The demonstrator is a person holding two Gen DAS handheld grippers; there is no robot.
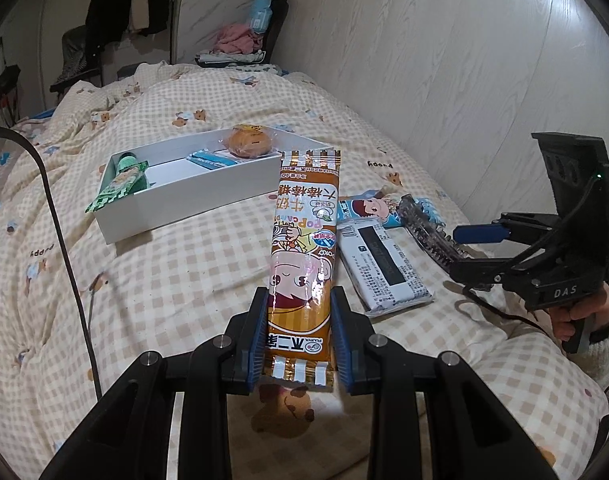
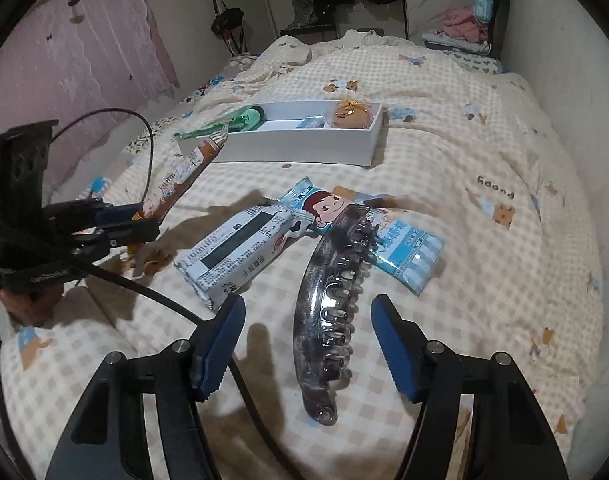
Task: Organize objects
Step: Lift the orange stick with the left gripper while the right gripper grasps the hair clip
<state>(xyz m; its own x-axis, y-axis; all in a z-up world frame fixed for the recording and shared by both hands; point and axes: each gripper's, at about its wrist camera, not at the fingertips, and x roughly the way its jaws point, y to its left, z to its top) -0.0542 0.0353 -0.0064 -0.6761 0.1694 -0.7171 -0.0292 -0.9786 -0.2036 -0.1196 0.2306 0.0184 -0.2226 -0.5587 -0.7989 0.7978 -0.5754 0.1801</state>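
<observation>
My left gripper is shut on an orange candy packet and holds it above the bed; it also shows in the right wrist view. My right gripper is open around a clear dark hair claw clip lying on the quilt; the right gripper shows in the left wrist view. A white box holds a green packet, a blue packet and a wrapped bun. A grey-white packet and a blue candy packet lie near the clip.
All lies on a checked quilt on a bed. A wall runs along the bed's right side. A black cable crosses at left. Clothes and a chair stand past the bed's far end.
</observation>
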